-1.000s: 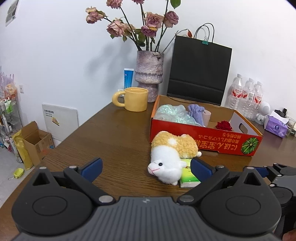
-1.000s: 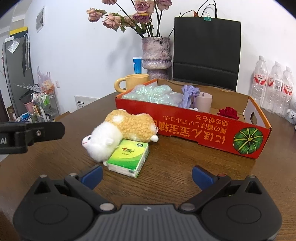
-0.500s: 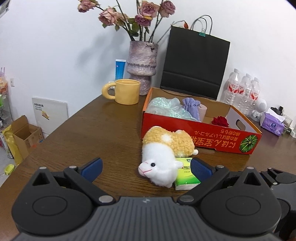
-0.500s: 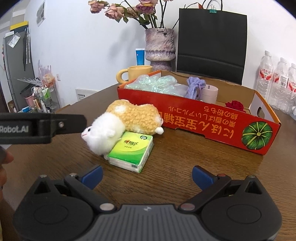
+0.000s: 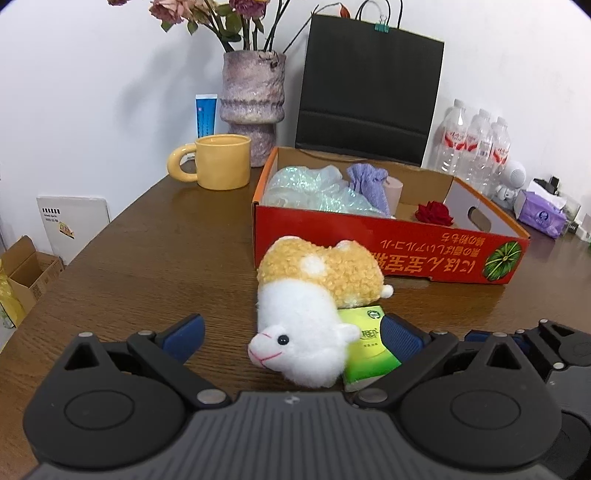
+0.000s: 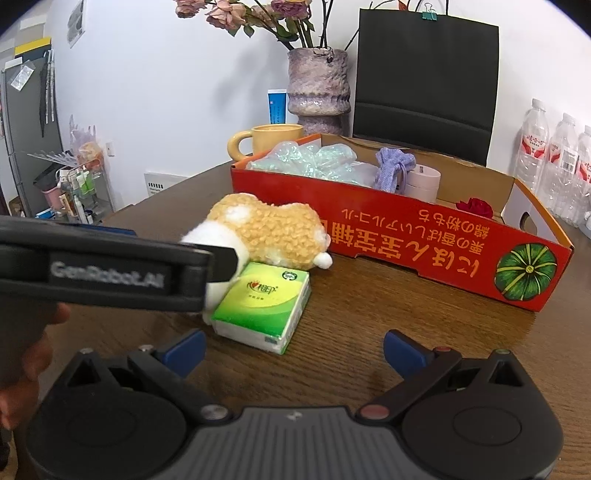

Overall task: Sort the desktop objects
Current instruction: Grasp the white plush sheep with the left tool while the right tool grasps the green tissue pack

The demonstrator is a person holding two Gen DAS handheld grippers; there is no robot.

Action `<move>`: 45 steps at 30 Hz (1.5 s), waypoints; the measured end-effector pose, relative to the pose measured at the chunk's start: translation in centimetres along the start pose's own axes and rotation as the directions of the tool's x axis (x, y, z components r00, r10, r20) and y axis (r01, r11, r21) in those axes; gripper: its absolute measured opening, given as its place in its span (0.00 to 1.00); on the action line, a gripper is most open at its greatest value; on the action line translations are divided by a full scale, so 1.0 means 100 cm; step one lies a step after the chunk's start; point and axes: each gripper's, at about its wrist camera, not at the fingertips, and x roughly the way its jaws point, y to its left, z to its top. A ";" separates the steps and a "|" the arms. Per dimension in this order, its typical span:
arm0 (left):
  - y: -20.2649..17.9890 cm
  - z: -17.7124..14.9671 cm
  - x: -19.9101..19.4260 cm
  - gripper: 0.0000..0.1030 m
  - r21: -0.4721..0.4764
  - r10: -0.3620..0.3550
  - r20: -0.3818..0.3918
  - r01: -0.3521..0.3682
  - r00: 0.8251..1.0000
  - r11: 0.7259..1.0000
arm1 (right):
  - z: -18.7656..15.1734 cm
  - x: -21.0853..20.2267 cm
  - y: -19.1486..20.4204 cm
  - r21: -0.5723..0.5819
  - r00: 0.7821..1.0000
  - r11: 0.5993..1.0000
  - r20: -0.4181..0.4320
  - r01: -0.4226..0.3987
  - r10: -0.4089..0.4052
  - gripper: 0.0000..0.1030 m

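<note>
Left wrist view
Surface: brown wooden table [image 5: 147, 258], white wall behind.
Left gripper [image 5: 291, 338]: released, jaws wide, plush sheep [image 5: 310, 314] at frame centre between them.

Right wrist view
Right gripper [image 6: 293, 349]: released, empty.
Tissue pack [image 6: 264, 310]: centre frame, touching sheep [image 6: 269, 232]; red box [image 6: 424, 240] behind.

Right wrist view: left gripper [image 6: 122, 266] crosses frame, blurred, its far side cut by the left edge; it covers the head of the plush sheep [image 6: 273, 232]. A hand [image 6: 22, 365] at the left edge is blurred, mostly out of frame. Left wrist view: plush overlaps the green tissue pack [image 5: 365, 347]; pack's right end sits behind the blue fingertip [image 5: 400, 338]. Flowers [image 5: 207, 14] cut by the top edge. Small print on the pack unreadable
</note>
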 end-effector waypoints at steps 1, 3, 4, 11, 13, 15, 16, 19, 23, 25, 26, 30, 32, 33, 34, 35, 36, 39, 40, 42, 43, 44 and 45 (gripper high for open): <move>0.000 0.000 0.003 1.00 0.001 -0.001 -0.005 0.001 1.000 1.000 | 0.000 0.001 0.001 -0.001 1.000 1.000 0.000 0.001 -0.001 1.00; 0.001 0.001 0.007 1.00 0.005 -0.001 -0.014 0.001 1.000 1.000 | 0.001 0.005 0.003 -0.004 1.000 1.000 -0.003 0.006 -0.006 1.00; 0.001 0.001 0.009 1.00 0.007 -0.001 -0.018 0.001 1.000 1.000 | 0.001 0.006 0.004 -0.004 1.000 1.000 -0.004 0.009 -0.009 1.00; 0.007 -0.002 0.017 0.99 0.009 -0.005 -0.039 0.006 0.999 1.000 | 0.005 0.014 0.003 0.014 1.000 1.000 -0.003 0.025 -0.025 1.00; 0.010 -0.003 0.020 0.97 -0.004 -0.007 -0.043 0.007 0.999 1.000 | 0.005 0.016 0.004 0.014 1.000 1.000 -0.005 0.028 -0.028 1.00; 0.013 -0.004 0.021 0.97 -0.022 -0.011 -0.046 0.010 0.999 1.000 | 0.006 0.017 0.005 0.013 1.000 0.999 -0.002 0.031 -0.031 1.00; 0.015 -0.004 0.022 0.96 -0.030 -0.011 -0.045 0.010 0.999 0.999 | 0.006 0.018 0.005 0.011 0.999 0.999 0.000 0.033 -0.033 1.00; 0.021 -0.006 0.020 0.95 -0.058 -0.005 -0.034 0.003 0.999 0.998 | 0.007 0.019 0.006 0.011 0.999 0.999 0.004 0.040 -0.040 1.00; 0.030 -0.009 0.019 0.93 -0.107 0.000 -0.026 -0.003 1.000 0.994 | 0.007 0.020 0.005 0.022 0.998 0.998 0.013 0.060 -0.060 1.00; 0.034 -0.009 0.019 0.93 -0.127 0.001 -0.021 -0.004 1.000 0.992 | 0.008 0.020 0.005 0.029 0.997 0.997 0.018 0.070 -0.070 1.00; 0.035 -0.009 0.019 0.93 -0.132 0.000 -0.018 -0.003 1.000 0.991 | 0.008 0.021 0.004 0.033 0.998 0.997 0.017 0.067 -0.068 1.00; 0.035 -0.010 0.019 0.93 -0.128 0.000 -0.004 -0.001 1.000 0.992 | 0.009 0.022 0.009 0.029 0.998 0.998 0.026 0.054 -0.055 1.00; 0.033 -0.010 0.019 0.93 -0.116 0.011 0.005 -0.010 1.000 0.993 | 0.010 0.023 0.013 0.020 0.998 0.998 0.029 0.056 -0.056 1.00; 0.032 -0.010 0.020 0.93 -0.108 0.017 0.006 -0.016 1.000 0.994 | 0.011 0.024 0.014 0.016 0.998 0.998 0.029 0.059 -0.059 1.00; 0.031 -0.010 0.021 0.93 -0.100 0.021 0.006 -0.021 1.000 0.995 | 0.012 0.026 0.015 0.014 0.998 0.998 0.028 0.062 -0.062 1.00; 0.030 -0.010 0.022 0.93 -0.091 0.026 0.007 -0.026 1.000 0.996 | 0.013 0.027 0.016 0.012 0.998 0.998 0.027 0.065 -0.065 1.00; 0.029 -0.009 0.022 0.93 -0.083 0.030 0.009 -0.030 0.999 0.996 | 0.014 0.028 0.017 0.009 0.997 0.998 0.026 0.067 -0.068 1.00; 0.028 -0.008 0.024 0.93 -0.073 0.038 0.010 -0.037 0.999 0.997 | 0.015 0.029 0.018 0.008 0.997 0.997 0.021 0.074 -0.074 1.00; 0.028 -0.008 0.024 0.93 -0.074 0.039 0.010 -0.038 0.999 0.997 | 0.015 0.029 0.017 0.007 0.997 0.997 0.022 0.078 -0.078 1.00; 0.030 -0.009 0.024 0.93 -0.082 0.039 0.014 -0.038 0.999 0.996 | 0.014 0.027 0.016 0.007 0.996 0.996 0.022 0.084 -0.084 1.00; 0.031 -0.009 0.024 0.93 -0.087 0.039 0.016 -0.037 0.999 0.996 | 0.013 0.026 0.014 0.009 0.996 0.996 0.022 0.086 -0.086 1.00; 0.032 -0.009 0.024 0.93 -0.093 0.039 0.019 -0.037 0.999 0.995 | 0.012 0.025 0.011 0.017 0.996 0.996 0.020 0.088 -0.089 1.00; 0.034 -0.010 0.023 0.93 -0.105 0.039 0.022 -0.036 0.999 0.994 | 0.011 0.024 0.009 0.026 0.995 0.995 0.017 0.093 -0.094 1.00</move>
